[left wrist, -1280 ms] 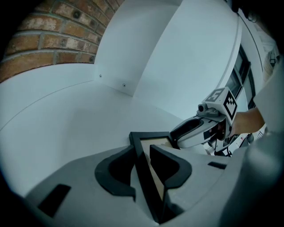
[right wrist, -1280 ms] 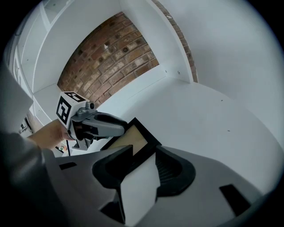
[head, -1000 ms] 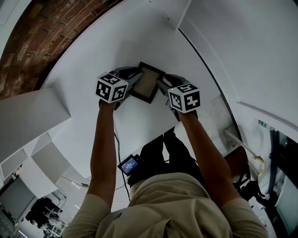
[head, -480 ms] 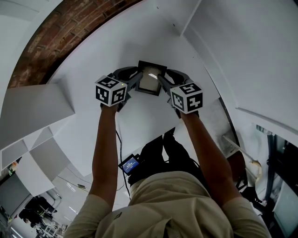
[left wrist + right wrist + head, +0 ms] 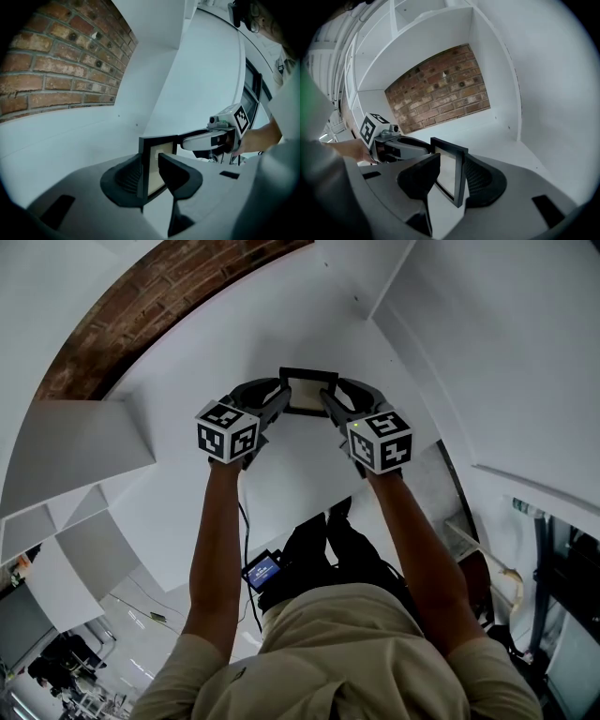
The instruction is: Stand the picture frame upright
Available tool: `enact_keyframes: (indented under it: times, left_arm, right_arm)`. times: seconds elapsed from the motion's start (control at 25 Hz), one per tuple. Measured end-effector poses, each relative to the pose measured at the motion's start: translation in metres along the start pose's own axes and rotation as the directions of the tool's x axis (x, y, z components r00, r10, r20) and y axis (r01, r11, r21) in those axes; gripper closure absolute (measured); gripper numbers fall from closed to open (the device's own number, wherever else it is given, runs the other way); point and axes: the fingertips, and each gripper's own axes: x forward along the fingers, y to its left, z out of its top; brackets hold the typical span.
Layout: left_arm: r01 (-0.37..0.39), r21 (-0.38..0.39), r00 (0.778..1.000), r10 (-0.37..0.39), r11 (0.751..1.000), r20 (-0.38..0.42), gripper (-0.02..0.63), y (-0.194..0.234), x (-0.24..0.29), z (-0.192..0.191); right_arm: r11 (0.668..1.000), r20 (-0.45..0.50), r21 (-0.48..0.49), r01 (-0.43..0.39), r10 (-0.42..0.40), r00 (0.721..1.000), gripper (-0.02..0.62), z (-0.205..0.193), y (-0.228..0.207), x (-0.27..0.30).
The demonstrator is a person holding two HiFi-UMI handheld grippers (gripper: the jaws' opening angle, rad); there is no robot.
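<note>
On the shelf (image 5: 281,474), picture frame (image 5: 307,395): seen at 12 o'clock in the head view, close to upright, its pale front turned toward the person. A brick wall (image 5: 159,296) shows at 10 o'clock. Whether its lower edge rests on the shelf cannot be told.
Left gripper (image 5: 151,169): closed to a narrow gap on the frame's left edge, one pad in front and one behind.
Right gripper (image 5: 449,174): clamped in the same way on the right edge.
Step in hand: the frame is judged to be in the course of being set upright.
Done well: both sides should be kept level and the bottom edge seated flat. The jaws should be opened one at a time, so that any tipping can be caught.
</note>
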Motion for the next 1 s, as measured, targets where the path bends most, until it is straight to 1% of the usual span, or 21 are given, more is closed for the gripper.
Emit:
enact_keyframes:
  times: [0.2, 0.44, 1.0]
  left_arm:
    - [-0.013, 0.013, 1.0, 0.013, 1.0, 0.022, 0.512, -0.011, -0.011, -0.006]
    - [-0.032, 0.037, 0.999, 0.031, 0.999, 0.016, 0.512, -0.025, -0.024, -0.016]
    - [-0.053, 0.047, 0.999, 0.052, 0.998, 0.011, 0.512, -0.046, -0.038, -0.032]
  right_arm:
    - [1.0, 0.004, -0.025, -0.016, 0.016, 1.0, 0.457, -0.005, 0.011, -0.01]
    - [0.998, -0.003, -0.054, -0.029, 0.029, 1.0, 0.457, -0.012, 0.027, -0.024]
    - [0.995, -0.028, -0.092, -0.048, 0.046, 0.999, 0.457, -0.029, 0.043, -0.044]
